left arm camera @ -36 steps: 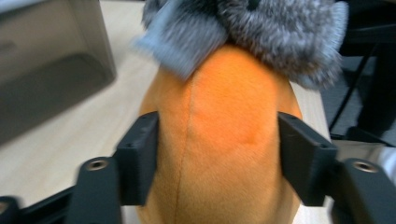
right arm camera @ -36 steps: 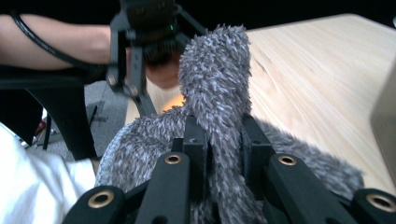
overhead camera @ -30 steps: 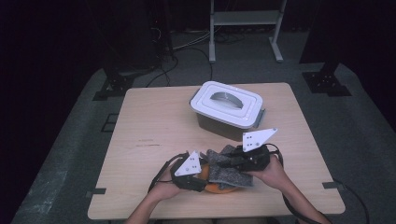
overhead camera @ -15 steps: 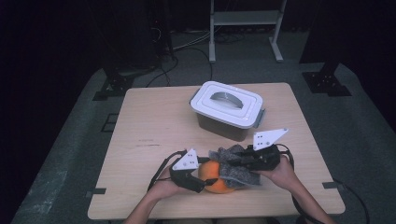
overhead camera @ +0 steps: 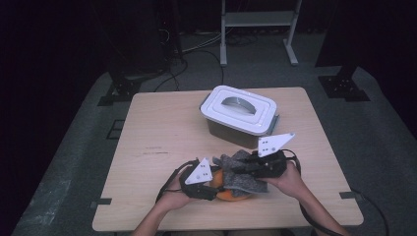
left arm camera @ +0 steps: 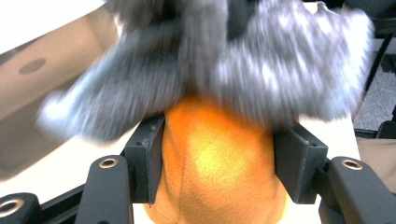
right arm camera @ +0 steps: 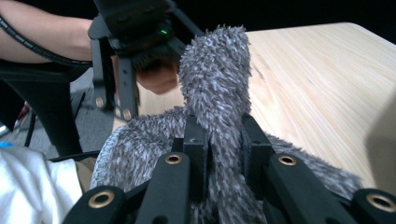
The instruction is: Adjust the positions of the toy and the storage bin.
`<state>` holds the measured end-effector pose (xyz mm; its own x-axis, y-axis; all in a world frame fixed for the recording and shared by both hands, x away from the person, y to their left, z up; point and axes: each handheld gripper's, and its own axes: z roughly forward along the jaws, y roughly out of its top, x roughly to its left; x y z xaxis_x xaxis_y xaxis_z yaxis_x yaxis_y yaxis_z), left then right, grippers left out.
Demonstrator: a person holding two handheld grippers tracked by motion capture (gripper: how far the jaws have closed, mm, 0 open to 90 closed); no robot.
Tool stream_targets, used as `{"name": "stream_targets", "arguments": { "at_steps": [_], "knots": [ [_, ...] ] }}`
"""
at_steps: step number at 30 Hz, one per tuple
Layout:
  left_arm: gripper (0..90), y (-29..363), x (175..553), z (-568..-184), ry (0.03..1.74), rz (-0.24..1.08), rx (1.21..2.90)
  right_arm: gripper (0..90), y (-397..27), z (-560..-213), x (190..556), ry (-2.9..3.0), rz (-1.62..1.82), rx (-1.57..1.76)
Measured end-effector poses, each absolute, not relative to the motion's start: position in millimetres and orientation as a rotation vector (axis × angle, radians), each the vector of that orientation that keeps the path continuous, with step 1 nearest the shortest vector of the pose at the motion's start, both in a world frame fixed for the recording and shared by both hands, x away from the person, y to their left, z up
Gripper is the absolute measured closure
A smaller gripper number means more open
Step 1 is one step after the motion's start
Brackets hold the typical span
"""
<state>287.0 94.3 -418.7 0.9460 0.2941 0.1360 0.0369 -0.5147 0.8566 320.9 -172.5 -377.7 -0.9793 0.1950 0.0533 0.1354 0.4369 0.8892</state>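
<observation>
**Two cloths held at the near edge of the table**

The left tongs (overhead camera: 215, 183) sit low over the near part of the pale wooden table (overhead camera: 162, 132), gripping a bright orange fleecy cloth (left arm camera: 219, 163). In the left gripper view the orange cloth bulges between the two black jaws, whose pads press it from either side; the jaws have just been closing on it. In the high view the orange cloth (overhead camera: 230, 192) peeks out from beneath a shaggy grey microfibre cloth (overhead camera: 241, 172) that lies over it, between the two hands.

The right tongs (overhead camera: 248, 167) are clamped on the grey cloth. In the right gripper view a thick fold of the grey cloth (right arm camera: 217, 98) stands up from between the two narrowly set jaws, and the rest of it spreads out below and to both sides of them. Farther off in that view the left tongs (right arm camera: 119, 100) show as a dark frame with a green light, with a forearm behind them.

In the left gripper view the grey cloth (left arm camera: 261, 70) is blurred and hangs across the top of the orange one.

A white lidded plastic box with a handle recess (overhead camera: 240, 109) stands farther back on the table, well apart from the left tongs and near the right ones.
</observation>
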Motion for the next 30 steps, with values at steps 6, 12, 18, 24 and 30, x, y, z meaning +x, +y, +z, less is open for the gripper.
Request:
{"name": "stream_targets", "arguments": {
  "at_steps": [6, 12, 18, 24, 30],
  "knots": [
    [27.1, 98.4, 293.3, -422.2, 0.279, 0.232, 2.079, 75.9, -197.3, -391.4, 325.0, 2.575, 1.672, 0.423],
    [22.1, 86.7, 293.5, -422.5, 0.258, 0.302, 2.116, 75.4, -176.9, -392.1, 325.1, 2.57, 1.667, 0.38],
    [39.8, 102.5, 301.7, -429.0, 0.347, 0.299, 2.073, 75.5, -193.3, -398.7, 327.3, 2.538, 1.716, 0.442],
    [39.7, 103.8, 303.8, -430.0, 0.381, 0.288, 2.055, 75.6, -207.5, -408.8, 323.8, 2.546, 1.737, 0.497],
    [39.2, 106.7, 308.0, -431.0, 0.413, 0.255, 2.037, 75.7, -224.8, -419.1, 320.3, 2.591, 1.641, 0.568]
  ]
}}
